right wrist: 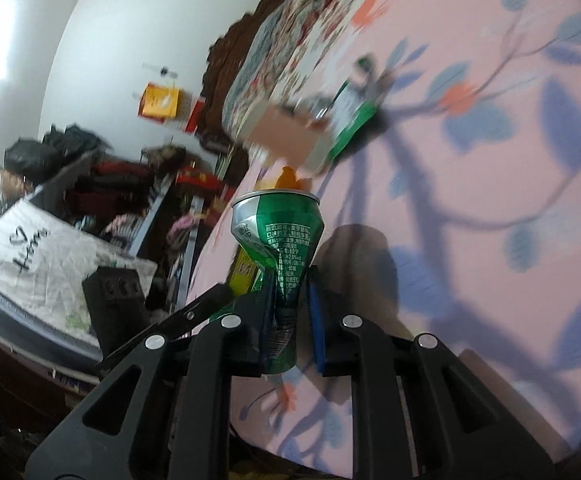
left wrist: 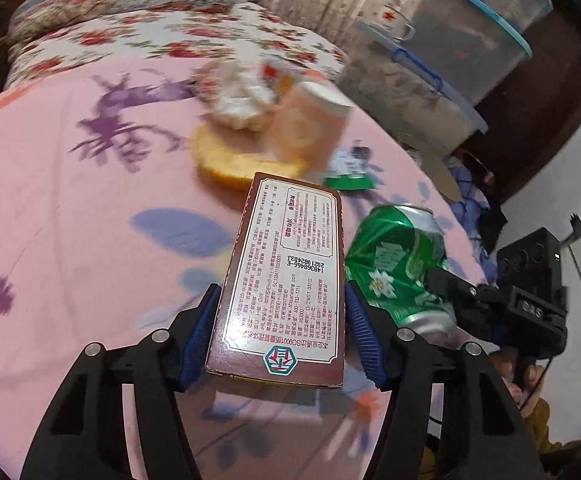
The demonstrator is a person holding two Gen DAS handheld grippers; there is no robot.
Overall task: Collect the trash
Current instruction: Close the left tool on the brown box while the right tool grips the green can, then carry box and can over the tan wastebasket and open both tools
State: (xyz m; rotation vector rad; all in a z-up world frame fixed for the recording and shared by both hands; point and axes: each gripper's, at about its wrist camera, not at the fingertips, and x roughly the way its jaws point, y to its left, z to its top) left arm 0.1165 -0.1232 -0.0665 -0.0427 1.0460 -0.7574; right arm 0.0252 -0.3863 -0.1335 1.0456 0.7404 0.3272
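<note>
Left tongs [left wrist: 280, 336] grip the box [left wrist: 286, 280], right tongs [right wrist: 290, 320] pinch the can [right wrist: 276, 248]; cup [left wrist: 310, 120], wrapper [left wrist: 348, 170] and tissue [left wrist: 242, 104] remain on the bed [left wrist: 70, 220].

Box and can lying side by side over the bedsheet

The box [left wrist: 282, 280] is sitting left of the can [left wrist: 402, 268]; behind them a cup [left wrist: 310, 124] is standing beside a wad of paper [left wrist: 242, 100] on the bedsheet [left wrist: 70, 220].
</note>
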